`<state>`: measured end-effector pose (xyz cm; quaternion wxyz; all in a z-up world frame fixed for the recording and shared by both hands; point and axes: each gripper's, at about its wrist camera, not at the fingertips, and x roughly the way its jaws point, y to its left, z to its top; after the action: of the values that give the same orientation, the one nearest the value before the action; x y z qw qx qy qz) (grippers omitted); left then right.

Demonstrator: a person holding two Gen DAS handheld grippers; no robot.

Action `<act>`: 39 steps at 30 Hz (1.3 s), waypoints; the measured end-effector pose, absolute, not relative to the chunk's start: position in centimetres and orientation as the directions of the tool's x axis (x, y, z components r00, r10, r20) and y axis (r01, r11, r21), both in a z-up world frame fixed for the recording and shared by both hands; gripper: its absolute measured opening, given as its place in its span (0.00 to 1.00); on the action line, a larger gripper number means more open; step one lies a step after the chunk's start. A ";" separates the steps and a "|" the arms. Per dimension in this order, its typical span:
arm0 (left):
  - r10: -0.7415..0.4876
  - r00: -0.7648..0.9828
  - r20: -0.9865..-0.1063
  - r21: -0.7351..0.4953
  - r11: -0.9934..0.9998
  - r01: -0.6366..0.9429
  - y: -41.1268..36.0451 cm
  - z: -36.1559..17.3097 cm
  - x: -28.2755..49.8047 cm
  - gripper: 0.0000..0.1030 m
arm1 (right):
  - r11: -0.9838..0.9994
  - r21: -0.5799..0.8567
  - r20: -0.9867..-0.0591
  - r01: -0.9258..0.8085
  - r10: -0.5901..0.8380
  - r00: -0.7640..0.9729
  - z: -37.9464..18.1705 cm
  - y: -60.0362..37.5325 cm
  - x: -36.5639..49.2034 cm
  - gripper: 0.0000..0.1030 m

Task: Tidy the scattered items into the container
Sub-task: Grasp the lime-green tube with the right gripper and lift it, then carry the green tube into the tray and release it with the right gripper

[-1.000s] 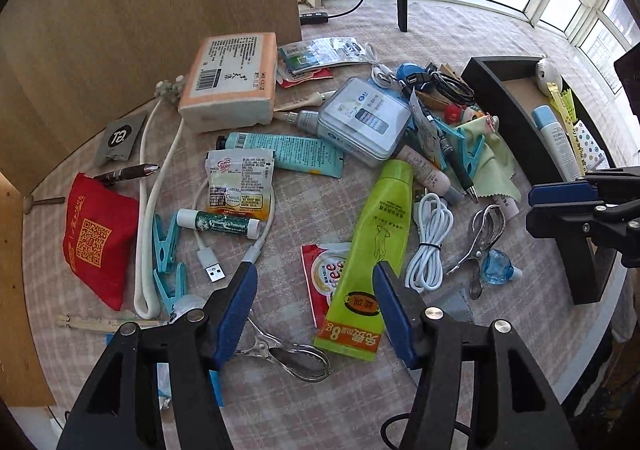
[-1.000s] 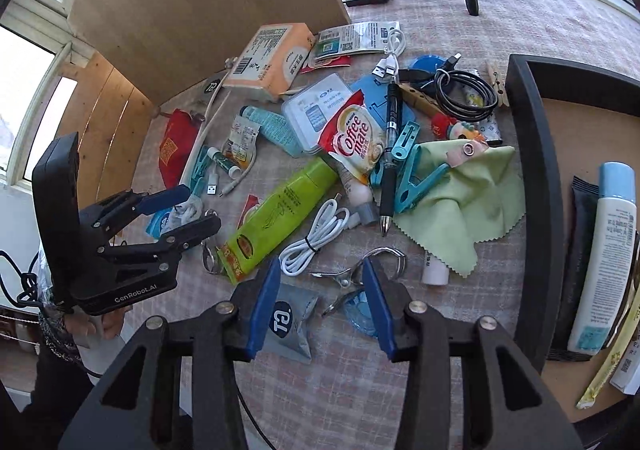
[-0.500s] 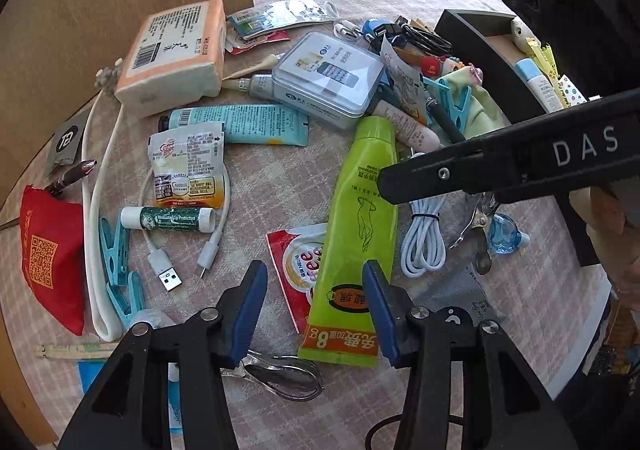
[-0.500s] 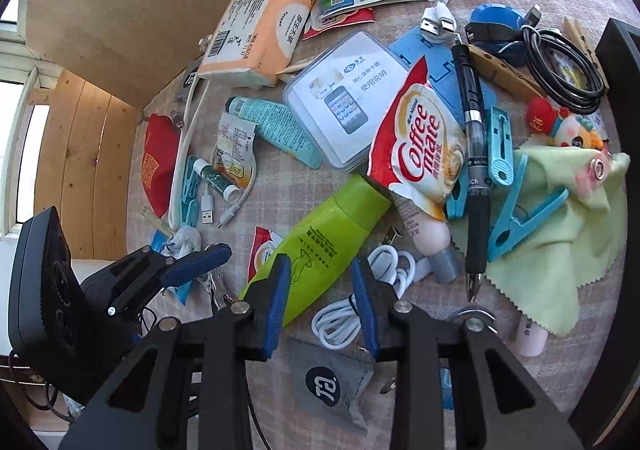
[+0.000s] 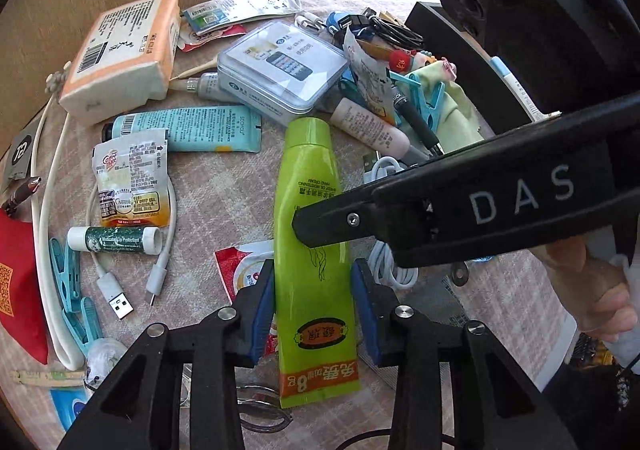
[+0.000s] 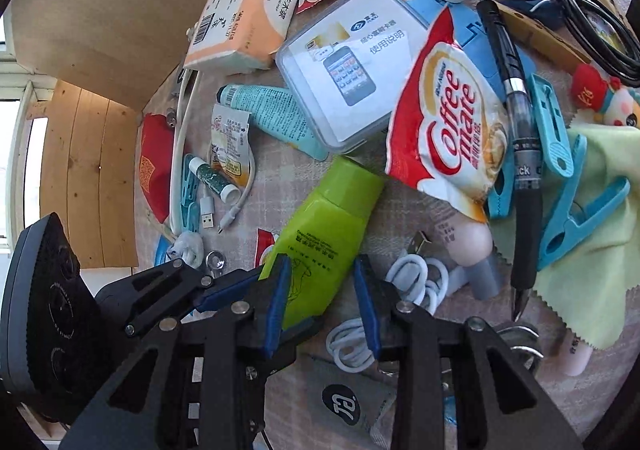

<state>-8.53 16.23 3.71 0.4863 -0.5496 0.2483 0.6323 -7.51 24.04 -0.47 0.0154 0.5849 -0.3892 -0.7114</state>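
A green hand-cream tube lies flat on the cluttered round table. My left gripper is open, its blue pads on either side of the tube's lower half. My right gripper is open too, astride the tube from the other side. The right gripper's black body crosses the left wrist view above the tube. The black container's corner shows at the back right, mostly hidden.
Around the tube lie a coiled white cable, a Coffee-mate sachet, a clear plastic box, a tissue pack, a teal tube, a lip balm, blue clips, a black pen and a green cloth.
Both grippers have moved in over the green tube from opposite sides. Their open pads now straddle it, and the right gripper fills more of the left wrist view.
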 end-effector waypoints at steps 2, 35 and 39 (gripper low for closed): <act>0.360 0.097 -0.928 -0.252 -0.416 -0.874 16.0 3.7 -8.8 0.32 | -0.693 0.573 -0.819 -0.437 -0.474 -0.323 -0.4 24.0 -7.4 0.34; 0.415 0.083 -0.906 -0.254 -0.377 -0.891 16.1 5.0 -7.4 0.17 | -0.627 0.601 -0.799 -0.496 -0.474 -0.371 -0.3 24.1 -5.6 0.17; 0.425 0.066 -0.903 -0.238 -0.366 -0.900 16.0 6.2 -6.9 0.17 | -0.603 0.624 -0.782 -0.497 -0.484 -0.394 0.6 24.4 -4.9 0.17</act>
<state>-6.89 16.02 6.23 0.5144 -0.5179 0.2293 0.6439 -4.87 24.36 0.65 -0.0047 0.5506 -0.4453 -0.7060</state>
